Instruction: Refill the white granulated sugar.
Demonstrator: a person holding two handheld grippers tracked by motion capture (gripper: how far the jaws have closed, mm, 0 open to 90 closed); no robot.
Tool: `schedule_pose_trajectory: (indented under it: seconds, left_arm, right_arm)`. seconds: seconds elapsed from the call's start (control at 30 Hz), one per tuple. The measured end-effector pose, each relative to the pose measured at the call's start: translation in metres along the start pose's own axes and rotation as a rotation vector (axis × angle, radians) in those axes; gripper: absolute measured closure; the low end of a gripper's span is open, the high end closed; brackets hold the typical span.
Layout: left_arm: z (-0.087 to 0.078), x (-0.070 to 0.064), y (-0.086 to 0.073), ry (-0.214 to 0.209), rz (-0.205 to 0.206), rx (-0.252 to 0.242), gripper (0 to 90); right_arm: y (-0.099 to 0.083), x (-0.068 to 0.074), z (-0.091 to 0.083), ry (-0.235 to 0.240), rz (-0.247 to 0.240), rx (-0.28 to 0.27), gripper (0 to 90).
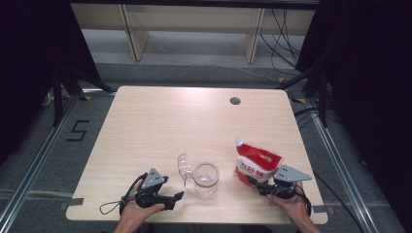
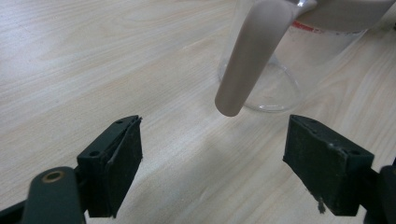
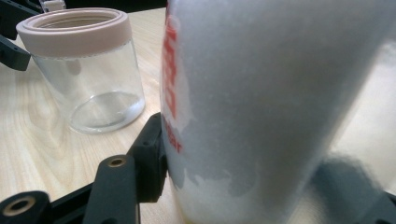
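The pouch [image 1: 256, 164], white with red print and a small capped spout at its upper left corner, stands near the front right of the table [image 1: 160, 121], leaning a little toward the left. The right gripper [image 1: 265, 187] pinches it low down; in the right gripper view the white, grainy contents [image 3: 261, 107] press between the two black jaws, which are closed against its sides. Just left of the pouch stands one clear glass jar [image 1: 205, 178] with a pale pink rim [image 3: 74, 31], open at the top and apart from the pouch. A clear lid [image 1: 184, 167] stands tilted up beside the jar's left edge. The left gripper [image 1: 179, 196] hangs near the jar's left front, its jaws spread wide with nothing between them; in its own view a pale handle-like strap [image 2: 250, 58] slopes down from the jar's rim ahead of the jaws.

The table is light wood grain with rounded corners and one round cable hole [image 1: 235, 101] near the far edge. Grey floor surrounds it, a "5" [image 1: 77, 130] marked on the floor at left. Pale wooden shelving [image 1: 194, 29] stands behind, with loose cables [image 1: 284, 43] at right and dark curtains on both sides.

Count: one pouch, one jar, one lid, two grippers.
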State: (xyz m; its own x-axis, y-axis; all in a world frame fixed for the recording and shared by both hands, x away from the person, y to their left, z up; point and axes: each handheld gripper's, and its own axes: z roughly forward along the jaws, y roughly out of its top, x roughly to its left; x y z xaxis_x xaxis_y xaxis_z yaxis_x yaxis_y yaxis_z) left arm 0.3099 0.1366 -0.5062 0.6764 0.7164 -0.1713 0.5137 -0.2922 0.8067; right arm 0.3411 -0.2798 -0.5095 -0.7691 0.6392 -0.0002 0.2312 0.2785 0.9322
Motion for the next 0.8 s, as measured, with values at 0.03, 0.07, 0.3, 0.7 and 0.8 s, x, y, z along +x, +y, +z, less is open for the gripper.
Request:
schedule_pose_trajectory:
  seconds: [0.03, 0.07, 0.3, 0.7, 0.8]
  left_arm:
    - [0.0, 0.0, 0.0, 0.0, 0.0, 0.0, 18.9]
    - [-0.0009, -0.0001, 0.0004, -0.002, 0.005, 0.003, 18.9]
    - [-0.0009, -0.0002, 0.0005, -0.001, 0.006, 0.005, 18.9]
    - [-0.0018, 0.0007, 0.0006, -0.001, 0.027, 0.028, 18.9]
    - [-0.0017, 0.0008, 0.0007, -0.003, 0.031, 0.027, 18.9]
  right_arm:
    - [0.0, 0.0, 0.0, 0.0, 0.0, 0.0, 45.3]
    - [-0.0004, 0.0004, -0.0003, -0.005, 0.01, 0.02, 45.3]
    - [-0.0022, -0.0015, 0.0015, 0.025, 0.015, 0.007, 44.4]
    - [-0.0041, -0.0042, 0.0059, 0.049, 0.026, -0.075, 39.2]
    - [-0.0042, -0.0032, 0.006, 0.039, 0.035, -0.087, 39.6]
